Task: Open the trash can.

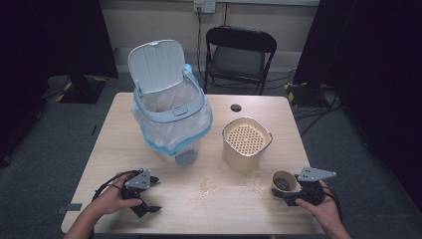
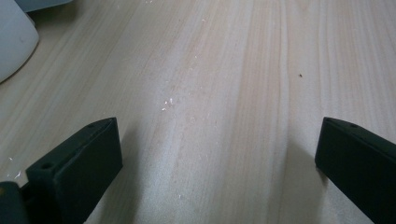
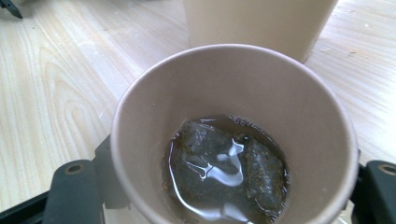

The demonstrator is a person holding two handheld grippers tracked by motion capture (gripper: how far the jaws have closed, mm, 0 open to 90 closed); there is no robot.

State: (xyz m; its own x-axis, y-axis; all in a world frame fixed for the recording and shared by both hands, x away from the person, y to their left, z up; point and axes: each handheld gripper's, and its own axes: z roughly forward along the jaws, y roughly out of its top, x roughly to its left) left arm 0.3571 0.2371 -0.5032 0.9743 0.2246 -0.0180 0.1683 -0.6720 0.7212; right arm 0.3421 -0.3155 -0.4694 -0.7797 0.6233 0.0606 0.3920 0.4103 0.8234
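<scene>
One cup (image 3: 233,126) (two teabags (image 3: 224,168))

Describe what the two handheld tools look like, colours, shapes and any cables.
Both are black. The left tool and the right tool each carry a grey three-cornered plate on top, and a black cable trails from each back past the hand. In the left gripper view the jaws are flat, blocky black slabs with small round holes near their tips. The forearms are bare, no sleeves in sight.

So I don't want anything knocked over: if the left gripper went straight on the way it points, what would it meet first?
Bare table, as far as the left gripper view shows. The left gripper points across the table's near side, fingers open with nothing between them. Farther on, likely the cup, though depth is unclear.
</scene>
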